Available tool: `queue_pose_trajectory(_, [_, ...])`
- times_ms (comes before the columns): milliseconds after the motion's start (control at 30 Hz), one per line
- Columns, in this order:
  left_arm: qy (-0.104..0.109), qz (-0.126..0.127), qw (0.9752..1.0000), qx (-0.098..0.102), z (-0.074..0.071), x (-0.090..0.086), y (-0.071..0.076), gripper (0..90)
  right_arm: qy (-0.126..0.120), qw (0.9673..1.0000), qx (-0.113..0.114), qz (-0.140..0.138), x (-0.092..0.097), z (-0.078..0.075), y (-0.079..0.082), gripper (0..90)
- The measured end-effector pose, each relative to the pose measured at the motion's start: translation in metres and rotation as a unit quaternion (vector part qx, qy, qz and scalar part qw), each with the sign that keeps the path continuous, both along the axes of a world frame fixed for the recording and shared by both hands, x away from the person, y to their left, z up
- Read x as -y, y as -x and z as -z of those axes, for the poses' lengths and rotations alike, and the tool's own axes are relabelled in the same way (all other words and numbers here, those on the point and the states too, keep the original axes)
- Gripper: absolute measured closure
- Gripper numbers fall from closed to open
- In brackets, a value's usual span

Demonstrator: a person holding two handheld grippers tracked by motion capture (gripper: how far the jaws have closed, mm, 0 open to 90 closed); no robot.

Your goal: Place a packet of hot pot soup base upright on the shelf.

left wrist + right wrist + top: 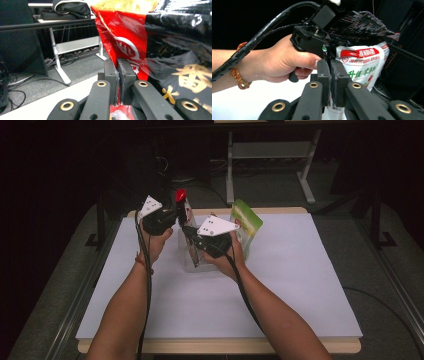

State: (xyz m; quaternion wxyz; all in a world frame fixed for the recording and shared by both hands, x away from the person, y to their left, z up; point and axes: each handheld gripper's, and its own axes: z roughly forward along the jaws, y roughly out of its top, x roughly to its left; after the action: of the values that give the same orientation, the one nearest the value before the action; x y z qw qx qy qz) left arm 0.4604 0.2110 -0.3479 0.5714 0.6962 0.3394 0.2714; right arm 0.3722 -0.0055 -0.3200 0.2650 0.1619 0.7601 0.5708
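Crinkly, light snack bag (186,227) at surface's (300,285) twelve o'clock: left gripper (119,75) and right gripper (331,75) fingers clamp its slippery top seam.

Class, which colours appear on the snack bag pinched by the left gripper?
Red and black with gold lettering on the snack bag, clearest in the left gripper view.

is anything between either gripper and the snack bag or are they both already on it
Nothing stands between. The left gripper is shut on the edge of the red and black snack bag, and the right gripper is pinched shut on its film too. The green packet stands clear behind.
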Motion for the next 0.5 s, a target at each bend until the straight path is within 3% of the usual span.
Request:
queue_pose_trajectory(300, [-0.007,-0.013,0.9999,-0.006,0.008,0.005,-0.009,85.8,-0.007,0.9998,-0.008,0.016,0.007,0.006,-0.009,86.0])
queue_pose_trajectory(500, [-0.017,-0.017,0.9995,-0.019,0.022,0.006,-0.009,82.8,0.007,0.9997,-0.017,0.017,0.006,0.017,-0.012,85.6])
